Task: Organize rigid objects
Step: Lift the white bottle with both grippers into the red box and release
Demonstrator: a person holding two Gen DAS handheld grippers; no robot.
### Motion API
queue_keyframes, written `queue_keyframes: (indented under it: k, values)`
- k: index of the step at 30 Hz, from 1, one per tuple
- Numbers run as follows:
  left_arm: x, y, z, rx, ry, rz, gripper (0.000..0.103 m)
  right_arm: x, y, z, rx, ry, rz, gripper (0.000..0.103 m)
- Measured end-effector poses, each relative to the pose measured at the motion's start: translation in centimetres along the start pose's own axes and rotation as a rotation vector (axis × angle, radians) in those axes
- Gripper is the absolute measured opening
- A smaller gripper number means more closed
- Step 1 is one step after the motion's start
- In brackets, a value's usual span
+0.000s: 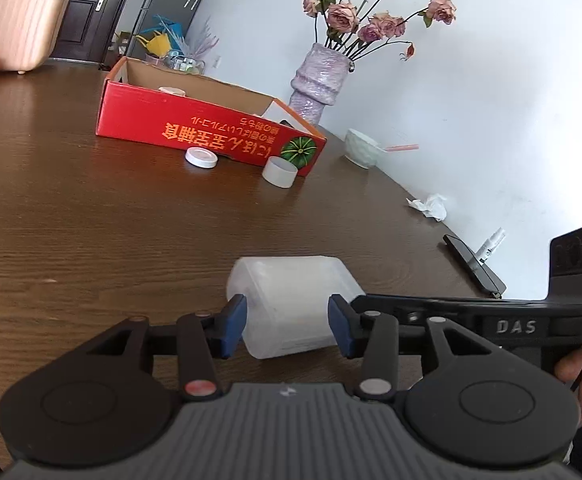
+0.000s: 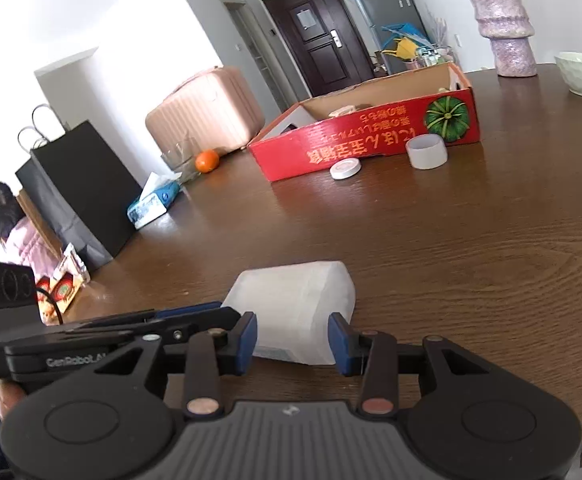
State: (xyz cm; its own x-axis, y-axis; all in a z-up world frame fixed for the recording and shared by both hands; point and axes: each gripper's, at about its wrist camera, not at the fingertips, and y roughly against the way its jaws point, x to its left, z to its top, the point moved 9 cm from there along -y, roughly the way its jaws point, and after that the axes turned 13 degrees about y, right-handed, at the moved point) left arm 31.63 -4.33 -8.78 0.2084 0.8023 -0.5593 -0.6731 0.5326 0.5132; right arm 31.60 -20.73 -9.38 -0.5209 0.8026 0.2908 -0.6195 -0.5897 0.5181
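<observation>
Tongs on the left: the left tongs (image 1: 287,326) bracket the near end of the container; whether their pads press on it I cannot tell.
Container: a frosted plastic container (image 1: 291,292) lies on its side, well in front of the red box (image 1: 195,128), on the near side of the table (image 1: 91,220). I cannot tell whether it rests on the table or is just off it.
Tongs on the right: the right tongs (image 2: 293,338) look clamped on the container, their blue pads flush against its two sides.
Clutter by the box: a flat lid (image 1: 201,158) and a round cap (image 1: 280,172) sit just before the box's front wall.
Step in hand: probably carrying the container to the box.
Doing it well: keep both grips level so the smooth plastic does not twist. Lift clear of the front wall, pass above the lid and cap, and lower the container into bare cardboard inside the box before letting go.
</observation>
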Motion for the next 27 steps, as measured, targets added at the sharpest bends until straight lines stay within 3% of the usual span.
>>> queue_keyframes:
  k: [5,8,11,15,17,19,20,23,27]
  values:
    - [0.5,0.4,1.1,-0.024,-0.02,0.028,0.052,-0.9,0.7,0.8,-0.031,-0.018,0.0,0.039]
    - [1.8,0.0,1.5,0.007,0.037,0.036,0.053,-2.0,0.7,1.1,-0.033,-0.041,-0.008,0.039]
    - [2.6,-0.7,1.5,0.038,0.082,0.041,0.061,-3.0,0.1,0.9,-0.031,-0.082,0.009,0.039]
    - [2.3,-1.7,1.0,0.079,0.107,-0.02,0.061,-3.7,-1.2,0.5,-0.019,-0.153,0.048,0.039]
    - [2.4,-2.2,0.8,0.111,0.146,-0.058,0.057,-3.9,-1.5,0.5,-0.02,-0.191,0.074,0.039]
    - [2.7,-2.6,0.9,0.133,0.21,-0.074,0.055,-4.1,-1.9,0.5,-0.016,-0.239,0.111,0.026]
    - [2.7,-2.6,1.0,0.129,0.222,-0.078,0.049,-4.1,-2.0,0.5,-0.019,-0.266,0.142,0.022]
    - [2.5,-2.1,1.5,0.102,0.208,-0.068,0.037,-4.2,-2.3,0.5,-0.012,-0.299,0.152,0.023]
    - [2.4,-2.0,1.4,0.099,0.213,-0.06,0.037,-4.1,-2.3,0.4,-0.01,-0.308,0.154,0.023]
